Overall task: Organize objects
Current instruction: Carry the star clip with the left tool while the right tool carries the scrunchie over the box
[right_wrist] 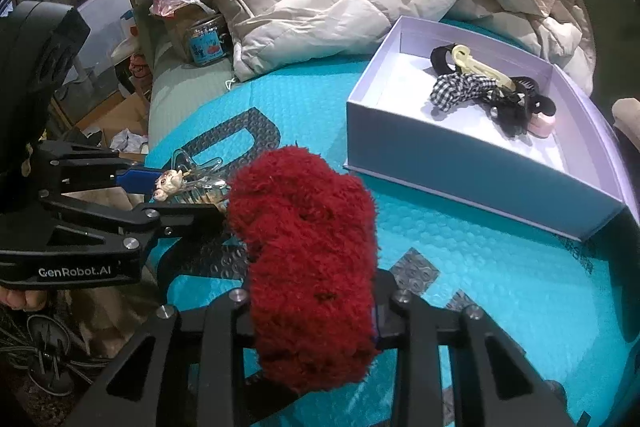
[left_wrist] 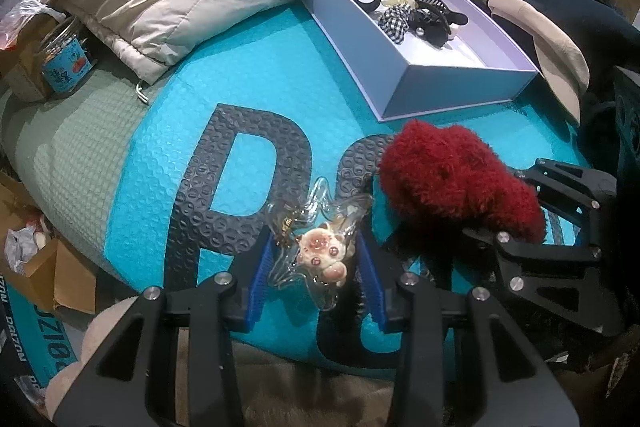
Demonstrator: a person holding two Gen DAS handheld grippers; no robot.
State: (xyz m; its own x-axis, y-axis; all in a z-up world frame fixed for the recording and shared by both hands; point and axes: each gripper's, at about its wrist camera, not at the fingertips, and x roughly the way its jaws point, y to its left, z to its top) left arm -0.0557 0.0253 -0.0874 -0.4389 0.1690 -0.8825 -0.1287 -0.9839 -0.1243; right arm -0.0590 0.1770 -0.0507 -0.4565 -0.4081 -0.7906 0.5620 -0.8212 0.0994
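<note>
Gripping a clear hair clip point(left_wrist: 320, 255) with the left gripper point(left_wrist: 318, 279) and a red scrunchie point(right_wrist: 308, 263) with the right gripper point(right_wrist: 314, 311), both above the teal mat point(right_wrist: 500, 287); the slick clip may slip short of the box point(right_wrist: 460, 183).

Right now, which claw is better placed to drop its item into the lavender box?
Probably the right claw: its red fuzzy scrunchie sits nearer the lavender box than the left claw.
</note>
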